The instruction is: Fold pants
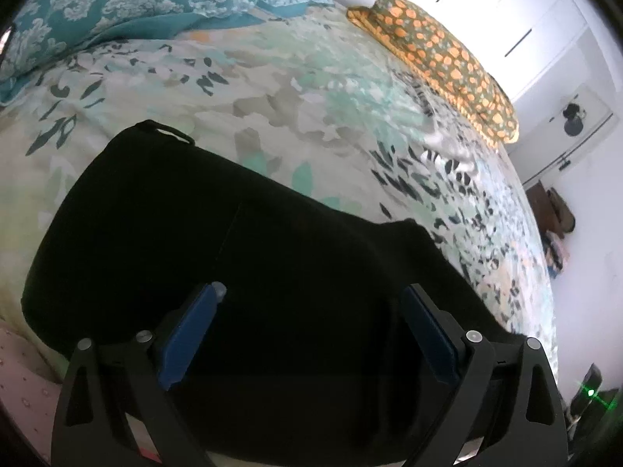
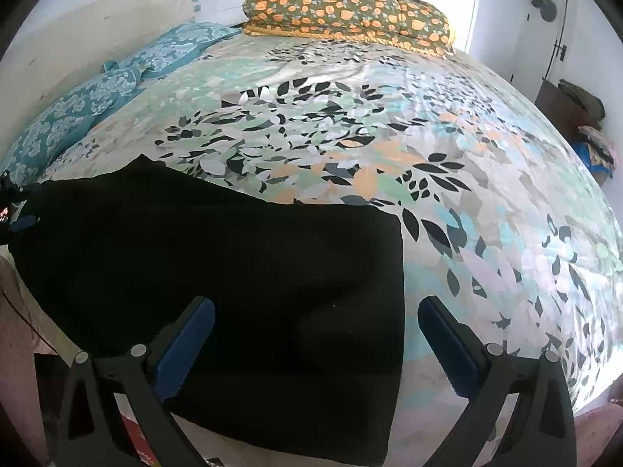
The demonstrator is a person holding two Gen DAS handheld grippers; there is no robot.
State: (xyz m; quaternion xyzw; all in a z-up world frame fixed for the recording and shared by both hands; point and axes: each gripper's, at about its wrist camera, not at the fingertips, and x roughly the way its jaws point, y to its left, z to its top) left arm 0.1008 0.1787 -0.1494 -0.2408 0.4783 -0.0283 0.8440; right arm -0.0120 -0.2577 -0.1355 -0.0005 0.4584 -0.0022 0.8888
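Observation:
Black pants lie flat on the flowered bedspread, near the bed's front edge. In the left wrist view a belt loop marks the waistband at the far left end. My left gripper hovers open over the dark cloth, nothing between its blue pads. In the right wrist view the pants end in a straight edge at the right. My right gripper stands open above that end, its left pad over the cloth, its right pad over the bedspread.
Teal flowered pillows lie at the headboard side. A folded green-and-orange quilt sits at the far edge of the bed. White wardrobe doors stand behind it. Clutter sits on the floor at the right.

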